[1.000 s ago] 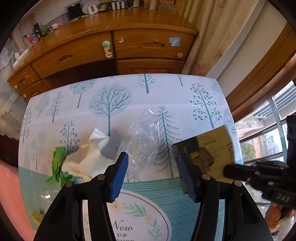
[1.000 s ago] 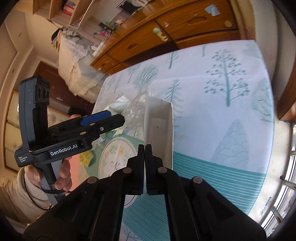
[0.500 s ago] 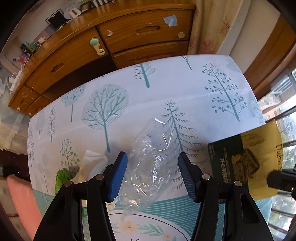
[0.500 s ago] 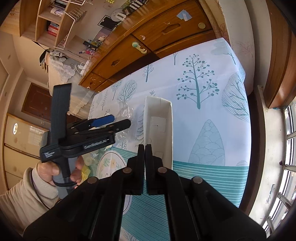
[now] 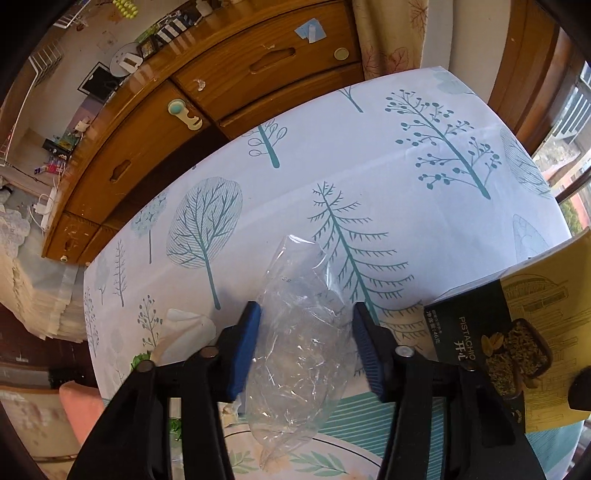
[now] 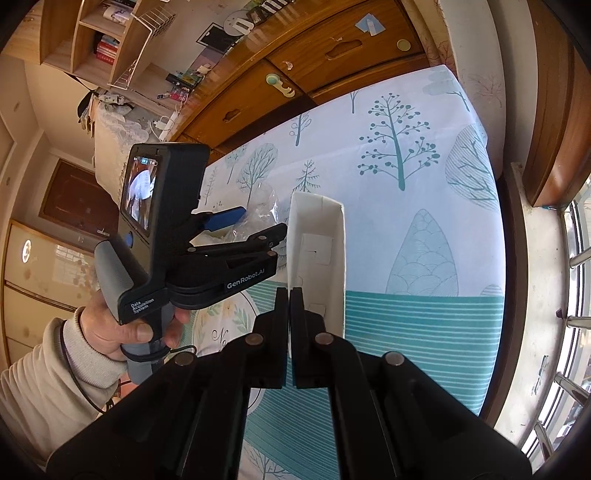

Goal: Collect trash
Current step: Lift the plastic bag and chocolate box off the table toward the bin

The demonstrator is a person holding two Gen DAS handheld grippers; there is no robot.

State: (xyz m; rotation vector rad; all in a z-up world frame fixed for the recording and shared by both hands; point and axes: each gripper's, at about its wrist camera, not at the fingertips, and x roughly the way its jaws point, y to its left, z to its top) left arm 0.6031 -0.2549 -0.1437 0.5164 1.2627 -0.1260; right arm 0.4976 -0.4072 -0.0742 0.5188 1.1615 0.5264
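Note:
A crumpled clear plastic bag [image 5: 301, 343] lies on the tree-print tablecloth [image 5: 369, 155]. My left gripper [image 5: 304, 347] is open, its blue pads on either side of the bag, just above it. My right gripper [image 6: 289, 299] is shut on the wall of an open white cardboard box [image 6: 317, 251] and holds it above the table, to the right of the left gripper [image 6: 240, 229]. The box's printed yellow and black outside [image 5: 517, 332] shows at the right of the left wrist view. A white tissue [image 5: 184, 332] and a green scrap [image 5: 140, 360] lie left of the bag.
A wooden dresser [image 5: 221, 92] with drawers stands beyond the table's far edge. A window [image 6: 565, 295] runs along the right side. A curtain [image 5: 388, 33] hangs at the far right corner. A pink object [image 5: 79, 406] sits below the table's left edge.
My left gripper has moved forward and down over the clear bag, which now lies between its open pads. The box in my right gripper stays held and has shifted slightly.

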